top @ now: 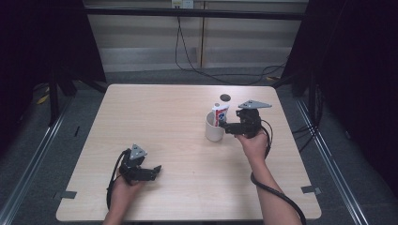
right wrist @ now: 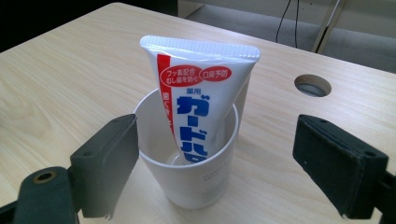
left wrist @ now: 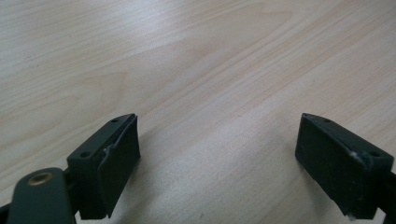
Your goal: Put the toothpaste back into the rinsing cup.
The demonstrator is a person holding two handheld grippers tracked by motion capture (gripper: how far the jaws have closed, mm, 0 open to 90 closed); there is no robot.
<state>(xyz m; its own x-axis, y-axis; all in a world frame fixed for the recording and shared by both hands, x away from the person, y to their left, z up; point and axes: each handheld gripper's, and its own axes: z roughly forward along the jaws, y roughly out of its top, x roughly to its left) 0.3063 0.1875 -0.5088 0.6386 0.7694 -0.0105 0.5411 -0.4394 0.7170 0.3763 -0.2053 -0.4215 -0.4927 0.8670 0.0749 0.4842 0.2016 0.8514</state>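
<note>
A toothpaste tube (right wrist: pixel 198 98) is leaning inside a white cup (right wrist: pixel 191 179); the right gripper (right wrist: pixel 215 163) is gaping wide beside it, gripping nothing.

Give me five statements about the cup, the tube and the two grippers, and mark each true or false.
1. The toothpaste tube stands inside the white cup. True.
2. The right gripper is clamped on the tube. False: its jaws stand open, apart from tube and cup.
3. The left gripper holds a toothbrush. False: its open jaws hold nothing, above bare table.
4. The cup lies on its side. False: it stands upright.
5. A round hole in the tabletop lies beyond the cup. True.
</note>
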